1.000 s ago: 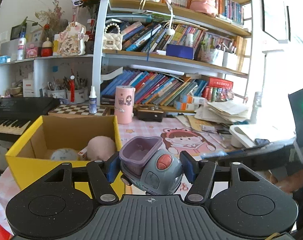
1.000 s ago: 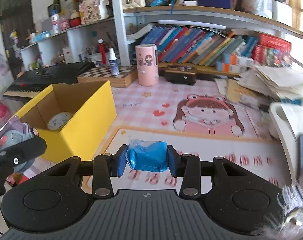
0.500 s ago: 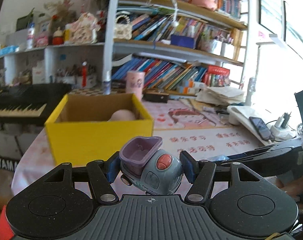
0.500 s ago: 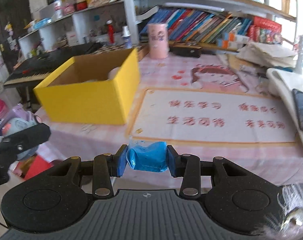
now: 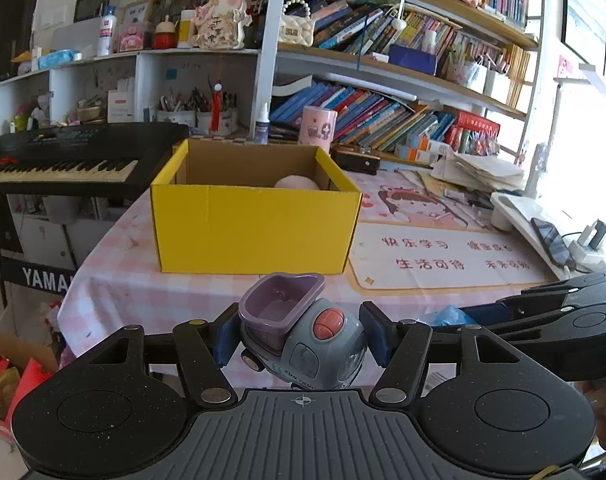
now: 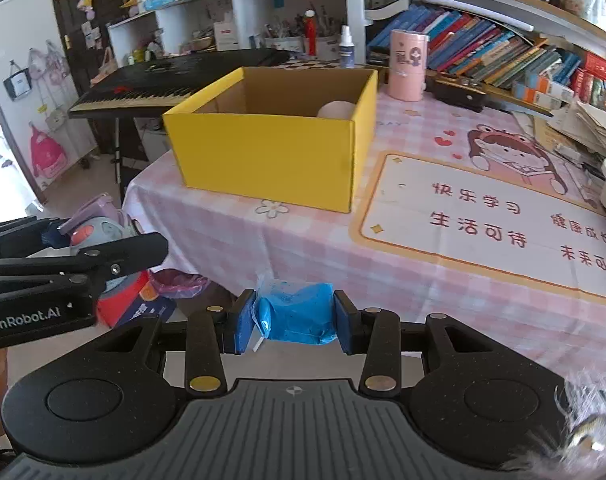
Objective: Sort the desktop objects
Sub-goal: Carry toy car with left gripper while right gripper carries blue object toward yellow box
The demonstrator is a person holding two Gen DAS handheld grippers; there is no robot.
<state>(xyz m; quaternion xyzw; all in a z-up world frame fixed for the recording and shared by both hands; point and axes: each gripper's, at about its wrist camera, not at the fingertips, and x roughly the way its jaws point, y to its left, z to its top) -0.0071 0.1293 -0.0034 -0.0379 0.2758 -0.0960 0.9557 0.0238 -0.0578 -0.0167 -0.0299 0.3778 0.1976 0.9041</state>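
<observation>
My left gripper [image 5: 299, 338] is shut on a grey toy truck [image 5: 303, 336] with a purple tub and a red button, held in front of the table's near edge. My right gripper [image 6: 295, 320] is shut on a blue plastic packet [image 6: 297, 314], also off the table's front edge. The open yellow box [image 5: 255, 224] stands on the pink checked tablecloth and shows in the right wrist view [image 6: 271, 156] too. A pale pink ball [image 5: 297, 183] lies inside it at the back right. The left gripper with the truck [image 6: 99, 232] shows at the left of the right wrist view.
A pink canister [image 5: 318, 128] and spray bottle [image 5: 262, 124] stand behind the box. A black keyboard [image 5: 63, 156] is to the left. A printed mat [image 6: 491, 216] covers the right of the table. A phone [image 5: 553, 242] and papers lie far right. Bags sit on the floor.
Both grippers have pulled back from over the table to beyond its front edge, each still holding its object. The yellow box is now farther away and seen from the front.
</observation>
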